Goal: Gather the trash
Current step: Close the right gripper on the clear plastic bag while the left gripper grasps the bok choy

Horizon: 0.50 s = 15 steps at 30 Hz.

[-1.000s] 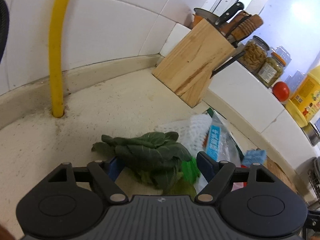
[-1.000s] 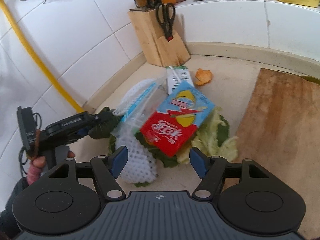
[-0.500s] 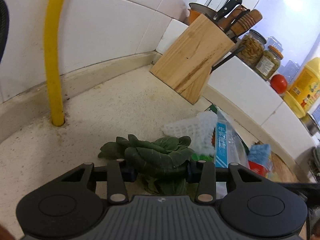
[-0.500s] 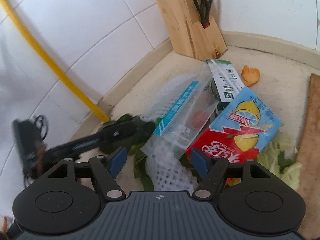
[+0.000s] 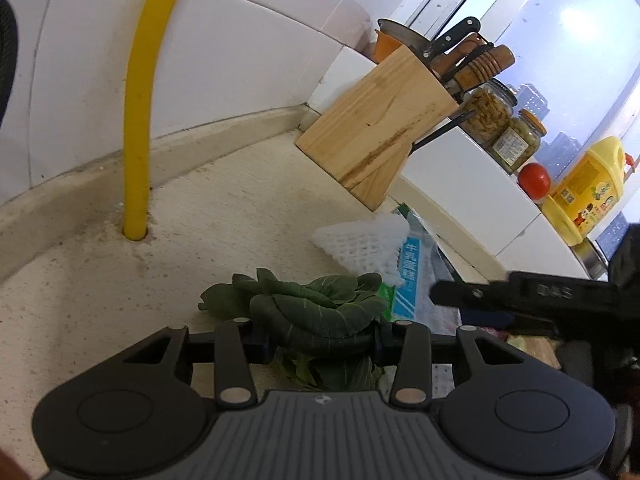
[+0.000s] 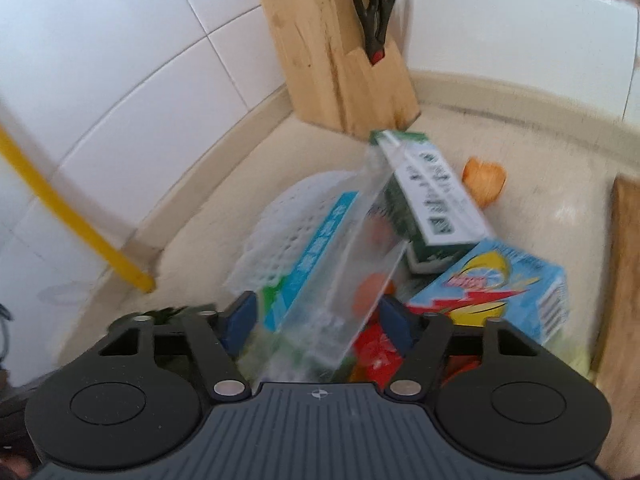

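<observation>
A pile of trash lies on the beige counter. My left gripper (image 5: 322, 340) is shut on a bunch of dark green leaves (image 5: 316, 308) at the pile's near edge. Behind the leaves are a white foam net (image 5: 360, 246) and a clear plastic bag with a blue strip (image 5: 410, 280). My right gripper (image 6: 316, 320) is open and low over the pile, its jaws on either side of that clear bag (image 6: 340, 256). Beside the bag lie a green-and-white carton (image 6: 432, 196), a blue-and-red drink carton (image 6: 492, 288) and a scrap of orange peel (image 6: 484, 178). The right wrist view is blurred.
A wooden knife block (image 5: 376, 136) stands in the corner behind the pile. A yellow pipe (image 5: 138, 120) rises from the counter by the tiled wall. A wooden cutting board (image 6: 624, 280) lies to the right. Jars (image 5: 488, 108), a tomato (image 5: 534, 180) and a yellow bottle (image 5: 588, 196) sit on the ledge.
My left gripper went from open around the leaves to shut on them. My right gripper moved forward and down until the clear bag came between its jaws.
</observation>
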Tool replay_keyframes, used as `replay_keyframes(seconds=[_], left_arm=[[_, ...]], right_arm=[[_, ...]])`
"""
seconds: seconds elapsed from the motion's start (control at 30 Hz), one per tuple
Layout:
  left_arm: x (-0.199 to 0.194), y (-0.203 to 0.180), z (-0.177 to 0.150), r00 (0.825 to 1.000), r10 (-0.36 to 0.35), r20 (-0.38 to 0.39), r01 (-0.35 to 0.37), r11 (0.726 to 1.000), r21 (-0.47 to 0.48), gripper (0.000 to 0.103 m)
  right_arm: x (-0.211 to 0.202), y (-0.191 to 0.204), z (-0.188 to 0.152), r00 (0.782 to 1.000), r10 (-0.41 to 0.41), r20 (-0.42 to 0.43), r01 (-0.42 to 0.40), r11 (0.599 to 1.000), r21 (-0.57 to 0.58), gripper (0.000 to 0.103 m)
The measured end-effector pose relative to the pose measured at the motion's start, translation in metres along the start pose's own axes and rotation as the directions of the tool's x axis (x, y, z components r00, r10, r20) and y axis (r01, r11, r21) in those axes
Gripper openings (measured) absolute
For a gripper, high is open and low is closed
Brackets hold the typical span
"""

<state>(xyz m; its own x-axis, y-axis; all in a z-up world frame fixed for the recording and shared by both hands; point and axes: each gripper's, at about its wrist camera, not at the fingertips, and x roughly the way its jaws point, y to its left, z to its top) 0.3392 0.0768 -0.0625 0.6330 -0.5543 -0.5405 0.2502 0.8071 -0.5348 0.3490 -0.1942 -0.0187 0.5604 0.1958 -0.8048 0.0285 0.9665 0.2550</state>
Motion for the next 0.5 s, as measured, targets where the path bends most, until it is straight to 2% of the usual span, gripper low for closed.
replay_keyframes(seconds=[0.03, 0.07, 0.13, 0.17, 0.27, 0.37, 0.5], left_arm=[[0.001, 0.0, 0.0, 1.0, -0.004, -0.003, 0.004, 1.0, 0.004, 0.04], [0.002, 0.0, -0.001, 1.0, -0.005, -0.005, 0.005, 1.0, 0.006, 0.04], [0.004, 0.001, -0.001, 1.0, -0.005, -0.01, 0.005, 1.0, 0.006, 0.04], [0.003, 0.002, 0.0, 1.0, -0.007, -0.01, 0.007, 1.0, 0.004, 0.04], [-0.001, 0.004, 0.0, 1.0, -0.018, -0.002, 0.018, 1.0, 0.002, 0.04], [-0.002, 0.011, 0.002, 1.0, -0.017, -0.002, 0.017, 1.0, -0.021, 0.04], [0.001, 0.016, 0.005, 1.0, -0.023, -0.008, 0.022, 0.999, -0.046, 0.04]], right_arm=[[0.003, 0.001, 0.002, 1.0, -0.013, -0.006, 0.013, 1.0, -0.013, 0.066], [0.004, 0.003, 0.003, 1.0, -0.027, -0.008, 0.027, 0.999, -0.028, 0.051], [0.0, 0.006, 0.007, 0.999, 0.025, -0.026, -0.026, 0.999, -0.039, 0.021], [-0.003, 0.008, 0.008, 0.997, 0.064, -0.039, -0.066, 0.997, -0.04, 0.021], [-0.006, 0.011, 0.006, 0.997, 0.064, -0.044, -0.067, 0.995, -0.073, 0.021], [0.003, 0.009, 0.005, 0.991, 0.11, -0.078, -0.113, 0.993, -0.031, 0.022], [0.022, 0.003, 0.009, 0.984, 0.149, -0.097, -0.145, 0.988, 0.049, 0.046]])
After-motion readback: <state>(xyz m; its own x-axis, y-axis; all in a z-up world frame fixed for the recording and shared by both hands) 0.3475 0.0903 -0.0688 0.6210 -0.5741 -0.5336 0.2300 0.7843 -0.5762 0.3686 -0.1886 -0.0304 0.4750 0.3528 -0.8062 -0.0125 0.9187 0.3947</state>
